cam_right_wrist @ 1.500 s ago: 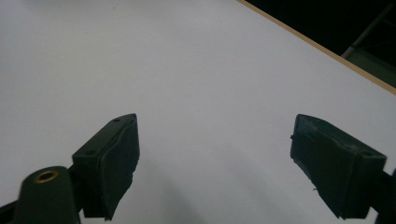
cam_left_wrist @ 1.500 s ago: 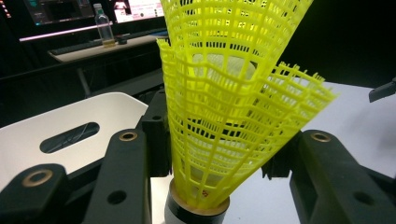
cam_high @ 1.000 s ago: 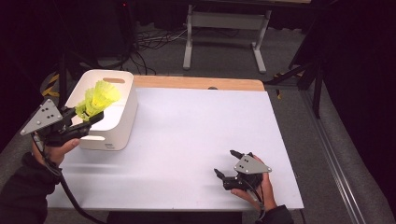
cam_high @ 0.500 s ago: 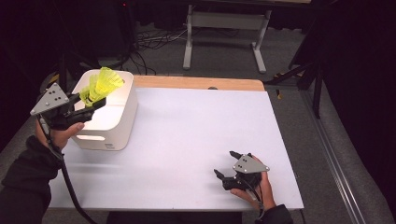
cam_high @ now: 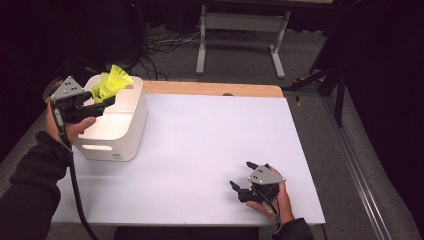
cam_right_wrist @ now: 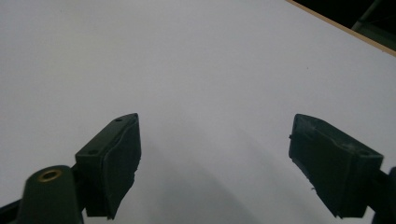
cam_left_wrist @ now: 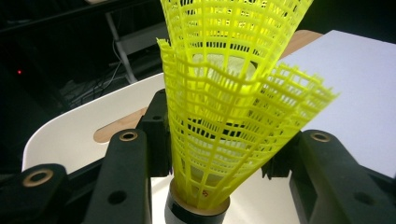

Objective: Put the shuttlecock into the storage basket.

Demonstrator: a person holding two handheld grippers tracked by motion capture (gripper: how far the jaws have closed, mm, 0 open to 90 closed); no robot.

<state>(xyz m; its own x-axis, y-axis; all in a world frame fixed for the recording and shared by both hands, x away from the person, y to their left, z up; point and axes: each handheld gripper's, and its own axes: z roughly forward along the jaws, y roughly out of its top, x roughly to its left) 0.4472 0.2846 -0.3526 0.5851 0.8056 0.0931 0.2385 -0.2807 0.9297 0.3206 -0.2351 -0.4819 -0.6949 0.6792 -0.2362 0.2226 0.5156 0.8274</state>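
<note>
High view: the left gripper point(cam_high: 102, 100) holds the yellow shuttlecocks point(cam_high: 112, 82) above the far left corner of the white bin point(cam_high: 117, 132), which stands at the left of the white counter point(cam_high: 210, 140). Left gripper view: 2 nested shuttlecocks point(cam_left_wrist: 229, 116) stand clamped between the fingers point(cam_left_wrist: 126, 182), skirts up. The right gripper point(cam_high: 245, 180) rests near the counter's front right, fingers point(cam_right_wrist: 116, 158) spread wide, grasping nothing.

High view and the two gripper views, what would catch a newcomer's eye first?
The bright yellow shuttlecocks, nested together, stand out first, clamped in the left gripper above the white bin at the table's left. Next comes the right gripper, jaws open, low over the bare white table near its front right corner.
</note>
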